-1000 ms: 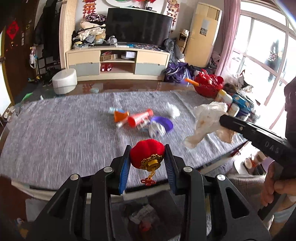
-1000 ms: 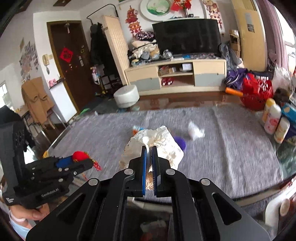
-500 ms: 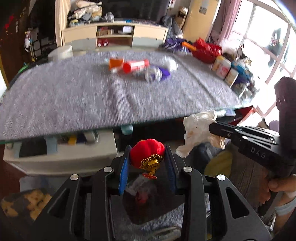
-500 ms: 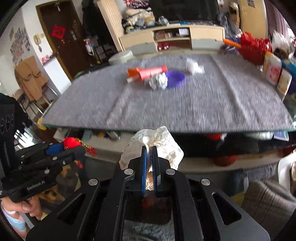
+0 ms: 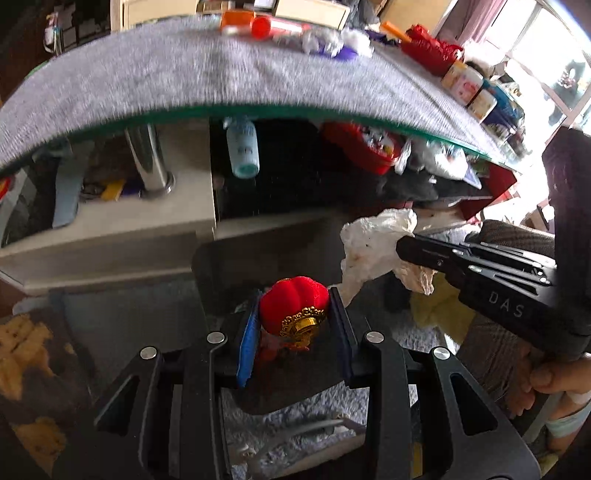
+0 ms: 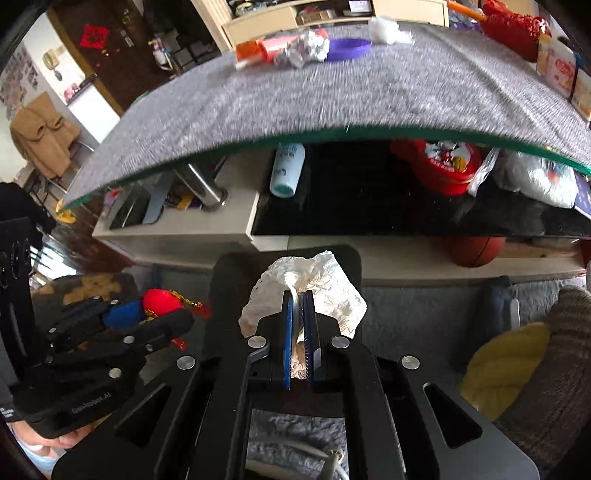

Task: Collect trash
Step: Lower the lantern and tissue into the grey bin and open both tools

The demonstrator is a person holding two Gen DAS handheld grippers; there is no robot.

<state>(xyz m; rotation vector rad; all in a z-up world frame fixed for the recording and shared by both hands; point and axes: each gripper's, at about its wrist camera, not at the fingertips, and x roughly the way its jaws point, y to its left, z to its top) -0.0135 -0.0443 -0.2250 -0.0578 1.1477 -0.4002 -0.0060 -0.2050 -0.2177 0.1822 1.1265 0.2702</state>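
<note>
Both grippers point down, below the table edge, over a dark bin (image 6: 221,273) on the floor; bin contents too dark to tell; left gripper (image 5: 293,317) clamped narrow on red lantern ornament (image 5: 293,308), gold cap facing the camera; right gripper (image 6: 300,332) pinched tight on crumpled white tissue (image 6: 321,284), tissue bulging past the tips; table (image 6: 332,96) with grey cloth carries more trash at the far edge: orange-red tube (image 6: 266,50), foil ball (image 6: 306,51), purple lid (image 6: 349,47), white wad (image 6: 388,29); shelf under the table holds a pale bottle (image 6: 288,170) and red tub (image 6: 443,166).
</note>
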